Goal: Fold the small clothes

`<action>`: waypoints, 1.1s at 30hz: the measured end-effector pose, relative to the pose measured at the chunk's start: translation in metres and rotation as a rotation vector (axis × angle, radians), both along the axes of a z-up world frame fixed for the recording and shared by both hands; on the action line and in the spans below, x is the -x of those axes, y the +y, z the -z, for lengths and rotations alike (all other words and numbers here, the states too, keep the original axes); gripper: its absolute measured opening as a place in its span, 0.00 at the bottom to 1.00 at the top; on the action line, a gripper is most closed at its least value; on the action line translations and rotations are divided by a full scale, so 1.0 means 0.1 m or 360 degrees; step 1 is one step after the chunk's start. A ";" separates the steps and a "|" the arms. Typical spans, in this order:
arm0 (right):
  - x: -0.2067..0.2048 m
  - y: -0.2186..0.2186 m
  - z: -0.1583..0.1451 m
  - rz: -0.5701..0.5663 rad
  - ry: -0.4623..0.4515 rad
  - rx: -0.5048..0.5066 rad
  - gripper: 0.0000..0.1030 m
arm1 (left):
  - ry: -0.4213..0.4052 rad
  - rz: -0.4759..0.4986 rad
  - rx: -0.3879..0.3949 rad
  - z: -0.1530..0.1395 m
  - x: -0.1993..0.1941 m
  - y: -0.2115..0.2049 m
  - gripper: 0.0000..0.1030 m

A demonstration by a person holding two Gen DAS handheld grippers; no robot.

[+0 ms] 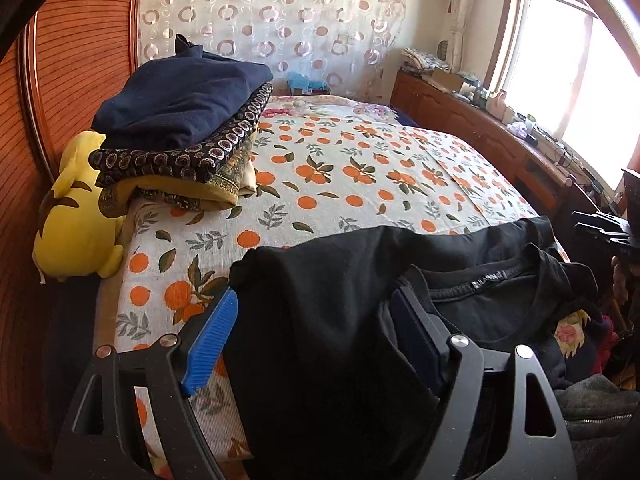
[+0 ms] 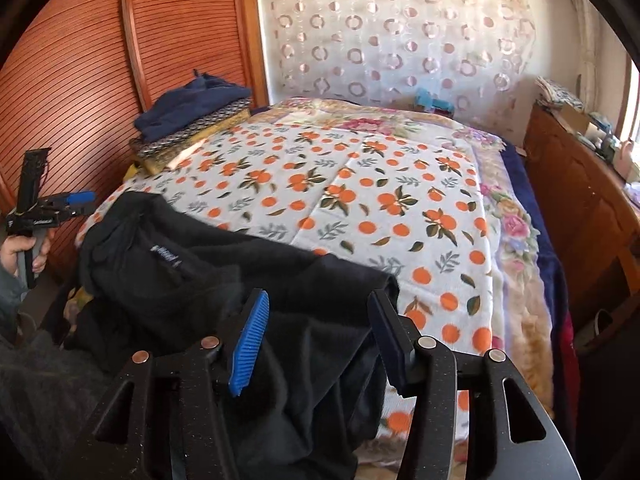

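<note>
- Left gripper (image 1: 316, 332) stands with its jaws wide apart; a fold of the black T-shirt (image 1: 400, 280) lies between the blue pads, which do not press on it.
- Right gripper (image 2: 320, 332) is likewise parted, less widely, with black cloth draped loose between its pads.
- Black T-shirt lies bunched along the near edge of the bed (image 2: 360, 184), collar and neck label up, part of it hanging over the front edge.
- Folded stack (image 1: 180, 120), with a navy piece on top of patterned cloth, sits at the bed's far left corner, above a yellow plush toy (image 1: 76, 216) that is wedged against the slatted wooden wall.
- Orange-print bedspread beyond the shirt lies flat and open to the curtain.
- Wooden cabinet (image 1: 480, 128) runs along the bed's right side under the window, its top cluttered.
</note>
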State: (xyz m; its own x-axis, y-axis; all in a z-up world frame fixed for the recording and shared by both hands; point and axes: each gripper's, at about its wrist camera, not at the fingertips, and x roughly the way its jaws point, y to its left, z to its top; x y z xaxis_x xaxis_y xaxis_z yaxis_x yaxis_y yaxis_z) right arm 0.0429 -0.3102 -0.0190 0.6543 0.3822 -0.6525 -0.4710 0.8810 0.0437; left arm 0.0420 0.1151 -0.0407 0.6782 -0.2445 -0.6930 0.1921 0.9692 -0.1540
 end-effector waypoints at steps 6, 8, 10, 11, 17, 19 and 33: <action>-0.28 0.09 0.20 0.0044 0.0039 -0.0016 0.56 | 0.0022 -0.0057 -0.0006 0.13 -0.29 0.08 0.78; -0.34 0.11 0.24 0.0064 0.0044 -0.0017 0.56 | 0.0045 -0.0079 -0.0007 0.18 -0.38 0.11 0.78; -0.41 0.10 0.27 0.0089 0.0053 -0.0023 0.56 | 0.0067 -0.0085 -0.0018 0.22 -0.44 0.13 0.78; -0.44 0.10 0.29 0.0099 0.0059 -0.0025 0.57 | 0.0075 -0.0084 -0.0022 0.24 -0.46 0.13 0.78; -0.62 0.09 0.39 0.0126 0.0112 -0.0016 0.58 | 0.0128 -0.0068 -0.0028 0.33 -0.56 0.12 0.78; -0.65 0.08 0.42 0.0142 0.0128 -0.0016 0.58 | 0.0143 -0.0071 -0.0038 0.37 -0.58 0.12 0.78; -0.72 -0.04 0.58 0.0165 0.0184 -0.0115 0.59 | 0.0148 -0.0076 -0.0020 0.44 -0.58 0.13 0.77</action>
